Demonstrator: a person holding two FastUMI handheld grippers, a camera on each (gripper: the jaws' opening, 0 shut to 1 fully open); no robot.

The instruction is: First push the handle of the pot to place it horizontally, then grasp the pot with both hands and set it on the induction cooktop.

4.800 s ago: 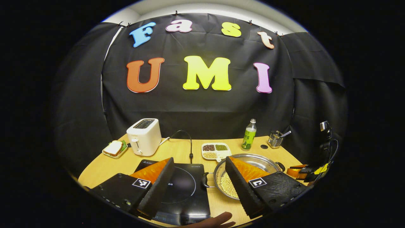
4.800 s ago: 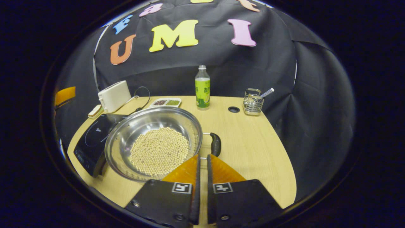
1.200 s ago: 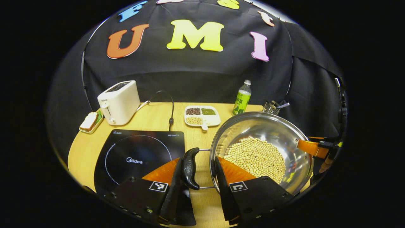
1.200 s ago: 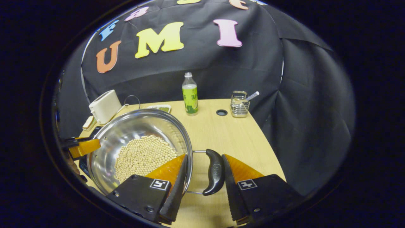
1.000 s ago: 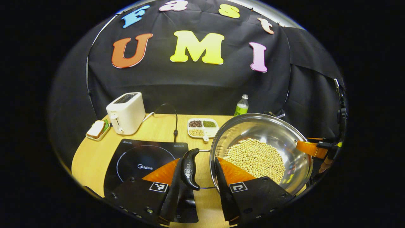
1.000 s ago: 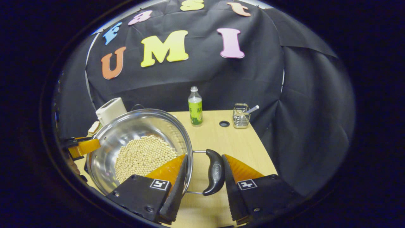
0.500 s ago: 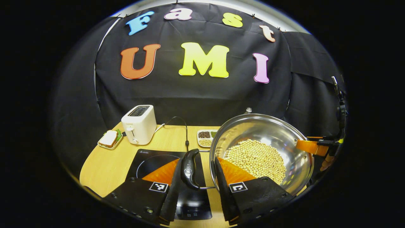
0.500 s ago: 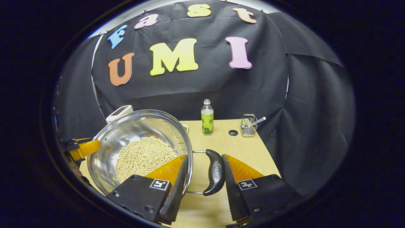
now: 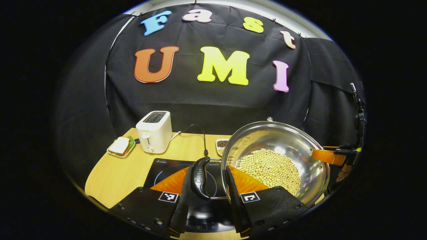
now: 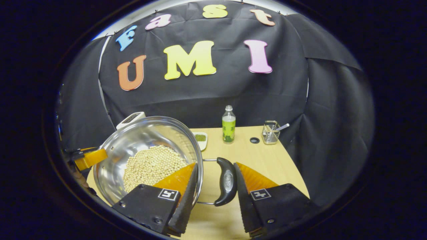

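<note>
A steel pot (image 9: 283,140) holding soybeans (image 9: 270,166) hangs above the table, carried between both grippers. My left gripper (image 9: 209,170) is shut across the pot's black left handle (image 9: 199,178) and rim, one finger outside the handle and one inside the wall. Beneath that handle lies the black induction cooktop (image 9: 163,166). In the right gripper view, my right gripper (image 10: 215,166) is shut the same way on the right handle (image 10: 227,181), with the pot (image 10: 133,140) to its left. The left gripper's orange finger (image 10: 90,157) shows at the pot's far side.
A white toaster (image 9: 154,131) and a sandwich plate (image 9: 120,146) stand at the back left, with a cable (image 9: 200,133) running to the cooktop. A divided dish (image 9: 220,144) sits behind the pot. A green bottle (image 10: 228,128) and a wire holder (image 10: 271,132) stand at the back right.
Both grippers have lifted the pot off the table and carried it left. The cooktop has slid under the left handle. Both grips are unchanged.
</note>
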